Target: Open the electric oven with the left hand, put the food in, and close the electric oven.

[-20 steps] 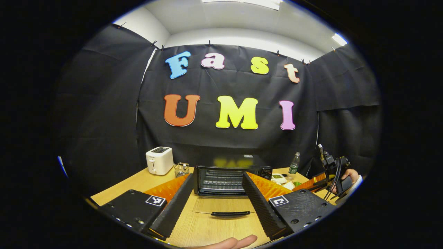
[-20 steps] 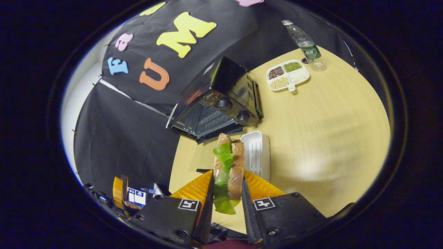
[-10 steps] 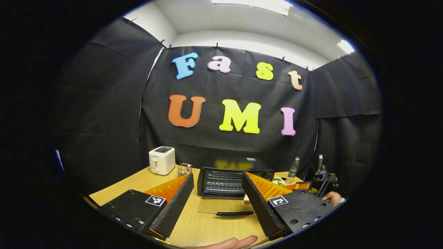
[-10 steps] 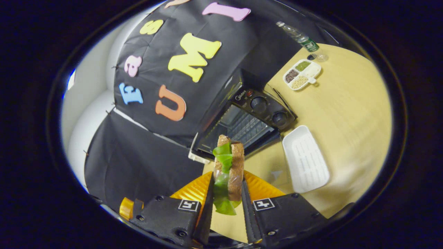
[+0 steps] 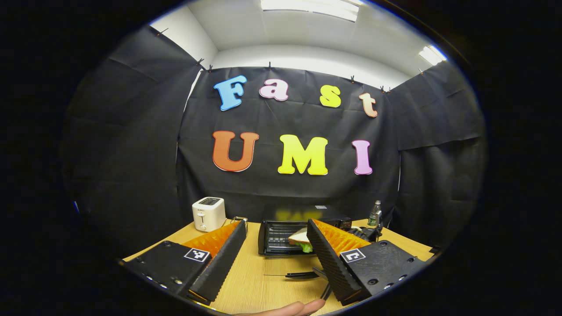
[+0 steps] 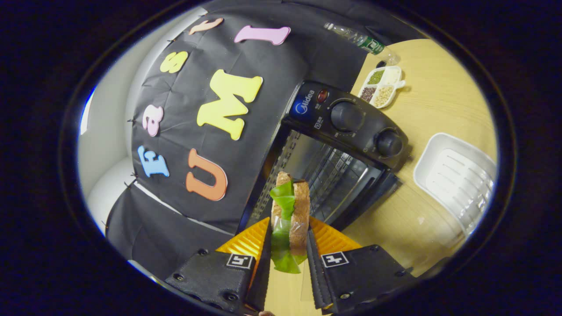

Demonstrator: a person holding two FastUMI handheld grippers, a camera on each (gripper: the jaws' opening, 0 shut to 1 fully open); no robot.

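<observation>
Sandwich (image 6: pixel 290 215) sits clamped between the two fingers of the right gripper (image 6: pixel 287 263), which press on its two sides. It stands on edge in the right gripper view, with two brown bread slices and a green leaf hanging out at the lower end. The gripper is rolled to one side, so the oven and the table (image 6: pixel 439 101) look tilted. The sandwich is just in front of the open mouth of the electric oven (image 6: pixel 338 145), whose wire rack shows inside and whose two knobs are on the black panel. A white tray (image 6: pixel 456 175) lies near on the table.

In the left gripper view, the left gripper (image 5: pixel 274 259) is level and low over the table, with its fingers wide apart and nothing between them. Beyond it the oven door (image 5: pixel 303 275) lies flat, and the sandwich (image 5: pixel 300 239) is at the oven opening.
</observation>
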